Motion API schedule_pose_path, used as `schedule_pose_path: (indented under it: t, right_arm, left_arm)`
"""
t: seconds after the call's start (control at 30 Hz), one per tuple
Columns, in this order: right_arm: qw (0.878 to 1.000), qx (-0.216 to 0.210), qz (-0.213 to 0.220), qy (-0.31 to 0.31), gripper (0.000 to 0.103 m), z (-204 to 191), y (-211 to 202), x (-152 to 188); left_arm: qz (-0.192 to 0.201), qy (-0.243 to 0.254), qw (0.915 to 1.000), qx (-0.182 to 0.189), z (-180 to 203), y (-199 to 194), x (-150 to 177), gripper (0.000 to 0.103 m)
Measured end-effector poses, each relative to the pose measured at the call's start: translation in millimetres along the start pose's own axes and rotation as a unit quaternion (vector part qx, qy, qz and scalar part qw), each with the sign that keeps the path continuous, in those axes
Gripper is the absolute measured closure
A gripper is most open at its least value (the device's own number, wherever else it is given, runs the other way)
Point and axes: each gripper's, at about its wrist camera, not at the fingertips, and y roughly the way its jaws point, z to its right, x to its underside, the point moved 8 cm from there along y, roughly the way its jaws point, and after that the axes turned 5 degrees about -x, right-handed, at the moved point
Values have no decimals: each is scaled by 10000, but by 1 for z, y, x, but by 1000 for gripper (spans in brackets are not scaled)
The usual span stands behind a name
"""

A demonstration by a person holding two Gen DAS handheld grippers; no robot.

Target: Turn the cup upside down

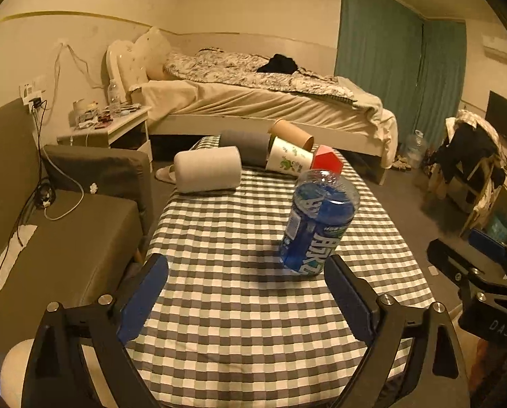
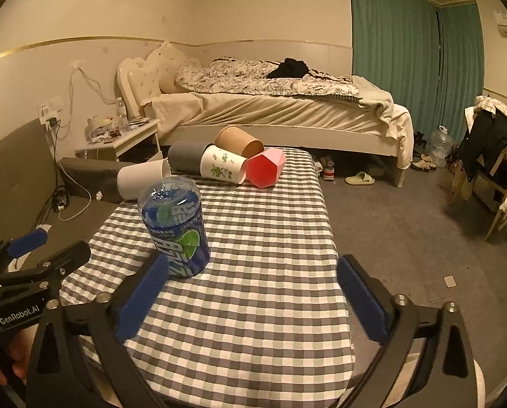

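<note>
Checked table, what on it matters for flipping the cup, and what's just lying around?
For the job: blue clear cup, left gripper, right gripper.
Lying about: white cup, grey cup, printed cup, brown cup, red cup.

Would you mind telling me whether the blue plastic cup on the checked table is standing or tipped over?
Standing. The blue plastic cup rests on one flat end on the checked table; neither gripper touches it.

a checkered bench (image 2: 253, 272); behind it an unmade bed (image 2: 270, 108), a cluttered nightstand (image 2: 124, 139), teal curtains (image 2: 416, 51), a clothes-draped chair (image 2: 491, 156).
</note>
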Motion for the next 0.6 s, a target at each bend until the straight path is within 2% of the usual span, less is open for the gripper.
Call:
schedule_pose_path:
  t: [0.13,0.37,0.6]
  right_arm:
    - [10000,53,-53,27,0,2,2,2]
    - [9999,93,-65,68,0,5,2,2]
    - [9999,76,-76,15,0,2,2,2]
  left_arm:
    - [121,-81,9998,-144,-6,-2,-3,1]
    - [182,-255,9993,-210,-15,-5,-5,1]
    - [242,-206,9991,-271,-15,-6,-6,1]
